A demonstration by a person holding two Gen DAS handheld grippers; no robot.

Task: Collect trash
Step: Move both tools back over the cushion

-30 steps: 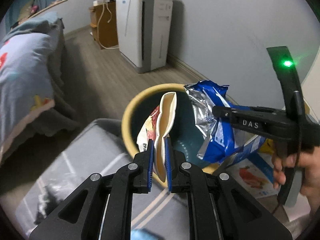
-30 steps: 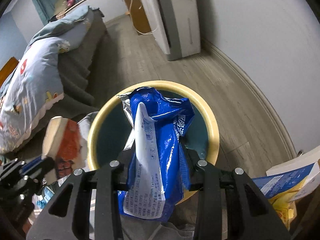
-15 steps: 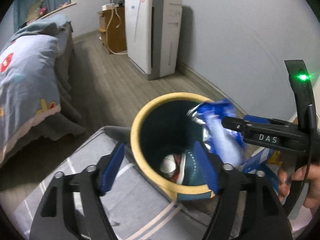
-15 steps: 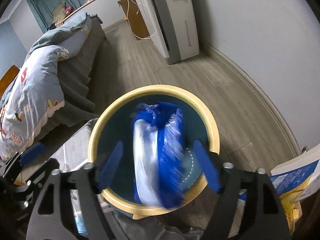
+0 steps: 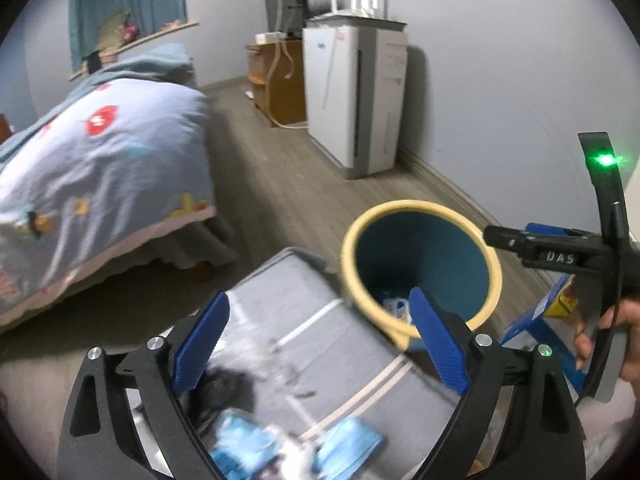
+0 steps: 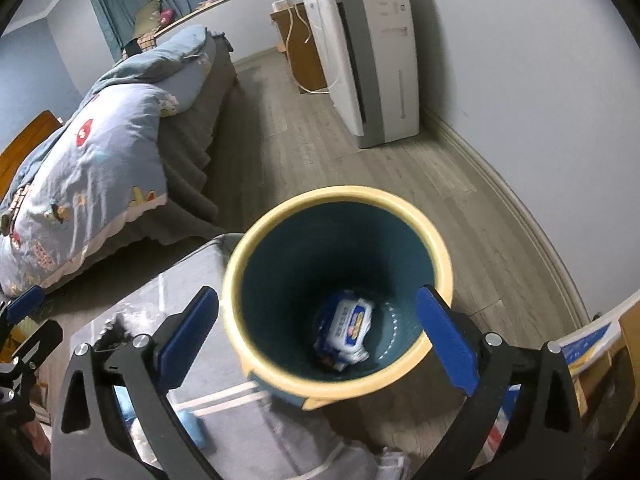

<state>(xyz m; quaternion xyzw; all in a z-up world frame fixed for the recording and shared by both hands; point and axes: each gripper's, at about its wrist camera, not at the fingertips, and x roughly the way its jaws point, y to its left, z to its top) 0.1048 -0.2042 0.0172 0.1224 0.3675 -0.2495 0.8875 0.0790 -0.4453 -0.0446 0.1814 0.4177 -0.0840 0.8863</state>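
A teal trash bin with a yellow rim (image 6: 438, 248) stands on the floor beside a grey striped cushion (image 5: 328, 364). A blue and white wrapper (image 6: 346, 330) lies at its bottom; a bit of it shows in the left wrist view (image 5: 394, 306). My right gripper (image 6: 316, 340) is open and empty above the bin. My left gripper (image 5: 320, 340) is open and empty over the cushion, left of the bin (image 5: 494, 264). Blurred blue wrappers (image 5: 348, 442) and a dark scrap (image 5: 224, 388) lie on the cushion below it.
A bed with a blue quilt (image 5: 100, 168) is on the left. A white air purifier (image 5: 352, 92) and a wooden cabinet (image 5: 276, 76) stand by the wall. A blue and yellow box (image 5: 560, 312) lies right of the bin.
Both grippers opened and dropped their wrappers into the bin. The left gripper has since swung left and up over the cushion. The blue bag settled at the bin's bottom.
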